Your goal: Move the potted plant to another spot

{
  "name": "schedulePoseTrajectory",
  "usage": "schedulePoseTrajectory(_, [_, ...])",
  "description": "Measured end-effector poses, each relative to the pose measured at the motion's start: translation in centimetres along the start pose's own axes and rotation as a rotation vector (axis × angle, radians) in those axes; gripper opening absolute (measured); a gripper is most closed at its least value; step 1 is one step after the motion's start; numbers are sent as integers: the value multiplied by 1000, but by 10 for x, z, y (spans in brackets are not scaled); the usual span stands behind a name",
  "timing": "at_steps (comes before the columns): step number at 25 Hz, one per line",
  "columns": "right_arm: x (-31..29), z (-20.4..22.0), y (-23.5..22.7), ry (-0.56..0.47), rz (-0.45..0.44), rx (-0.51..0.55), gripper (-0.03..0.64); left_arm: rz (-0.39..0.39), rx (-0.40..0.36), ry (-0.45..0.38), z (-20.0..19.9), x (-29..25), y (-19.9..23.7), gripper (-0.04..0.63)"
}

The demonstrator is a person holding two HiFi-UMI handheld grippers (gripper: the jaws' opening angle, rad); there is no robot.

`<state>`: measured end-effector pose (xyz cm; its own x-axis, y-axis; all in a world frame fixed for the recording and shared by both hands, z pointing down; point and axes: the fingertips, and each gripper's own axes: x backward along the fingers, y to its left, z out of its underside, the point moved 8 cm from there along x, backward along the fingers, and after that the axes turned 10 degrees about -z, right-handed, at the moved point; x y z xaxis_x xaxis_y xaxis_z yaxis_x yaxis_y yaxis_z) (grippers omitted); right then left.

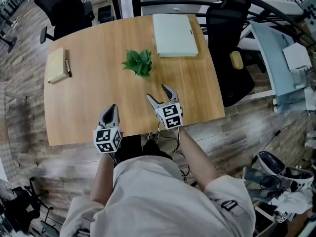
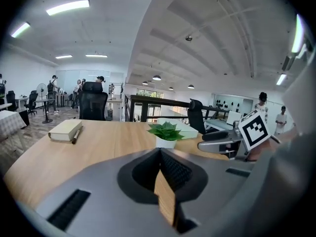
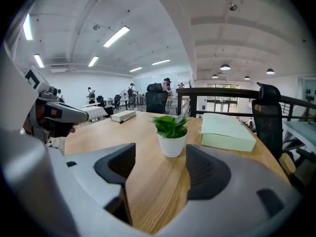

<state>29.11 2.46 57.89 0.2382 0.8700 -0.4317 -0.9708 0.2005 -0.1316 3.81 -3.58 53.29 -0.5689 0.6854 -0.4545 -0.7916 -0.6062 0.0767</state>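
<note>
The potted plant point(image 1: 138, 63), green leaves in a small white pot, stands upright near the middle of the wooden table point(image 1: 89, 102). My right gripper point(image 1: 157, 92) hovers over the table's near part, short of the plant and open, with nothing between its fingers. In the right gripper view the plant point(image 3: 172, 132) stands ahead, in line with the gap of the right gripper point(image 3: 160, 167). My left gripper point(image 1: 110, 111) is shut and empty at the table's near edge, left of the right one. In the left gripper view the plant point(image 2: 168, 134) shows beyond the left gripper point(image 2: 159, 154).
A pale green flat box point(image 1: 175, 34) lies at the table's far side, just right of the plant. A book with a pen point(image 1: 57, 65) rests at the far left. Black office chairs point(image 1: 232, 43) stand to the right of the table and behind it.
</note>
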Motion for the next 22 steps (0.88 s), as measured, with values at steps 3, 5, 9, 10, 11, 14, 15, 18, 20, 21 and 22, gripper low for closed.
schedulePoseTrajectory(3, [-17,2,-7,19,1,-11,330,6,2,21,3,-14,6,11])
schedulePoseTrajectory(5, [-28,0,-11,23,5,-18,336,17,-5,27,-1,-26,10,11])
schedulePoseTrajectory(9, [-49,-5,-19,28,18,-28,365,45,-11,44,-10,-50,17,11])
schedulePoseTrajectory(10, [-53,-5,-21,33,21,-36,374,53,-13,48,-12,-55,18,11])
schedulePoseTrajectory(11, [-57,-6,-23,37,25,-45,381,60,-17,51,-14,-59,19,11])
schedulePoseTrajectory(14, [-72,-8,-28,36,30,-58,396,69,-26,61,-17,-73,27,11])
schedulePoseTrajectory(15, [-77,-8,-30,35,32,-61,399,69,-26,67,-17,-77,30,11])
schedulePoseTrajectory(18, [-87,-8,-35,38,43,-77,408,66,-27,87,-16,-85,40,11])
schedulePoseTrajectory(20, [-92,-8,-37,44,46,-89,414,61,-25,103,-14,-88,46,11])
schedulePoseTrajectory(21, [-95,-8,-37,47,46,-93,419,59,-23,110,-13,-91,49,11])
schedulePoseTrajectory(22, [-98,-7,-38,49,46,-95,425,57,-22,116,-12,-93,51,11])
